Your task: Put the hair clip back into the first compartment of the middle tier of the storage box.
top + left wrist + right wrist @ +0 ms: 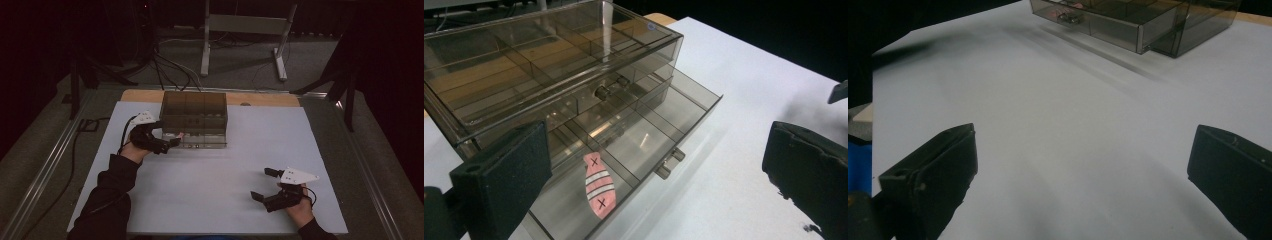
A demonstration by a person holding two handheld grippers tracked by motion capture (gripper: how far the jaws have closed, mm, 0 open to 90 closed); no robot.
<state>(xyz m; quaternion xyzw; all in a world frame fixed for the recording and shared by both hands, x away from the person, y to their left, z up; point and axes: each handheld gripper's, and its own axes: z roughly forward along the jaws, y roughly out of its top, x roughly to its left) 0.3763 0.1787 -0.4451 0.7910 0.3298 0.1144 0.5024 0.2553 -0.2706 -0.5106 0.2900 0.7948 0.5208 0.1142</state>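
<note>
A smoked clear drawer box (pixel 194 114) stands at the back middle of the white sheet. Its bottom drawer (pixel 649 125) is pulled out. In that drawer's near compartment lies a pink fish-shaped piece (pixel 600 186) with white stripes and two black crosses. My left gripper (pixel 167 135) hovers at the box's front left corner, open, and its jaws frame the drawer without touching the fish (pixel 179 134). At the near right my right gripper (pixel 262 183) is open over bare sheet, far from the box (pixel 1138 20).
The white sheet (pixel 210 175) covers a wooden table (pixel 260 98). Two small knobs (pixel 671 162) stick out from the open drawer's front. Beyond the table are metal stand legs (pixel 205 45) and cables (pixel 170 70) on the dark floor.
</note>
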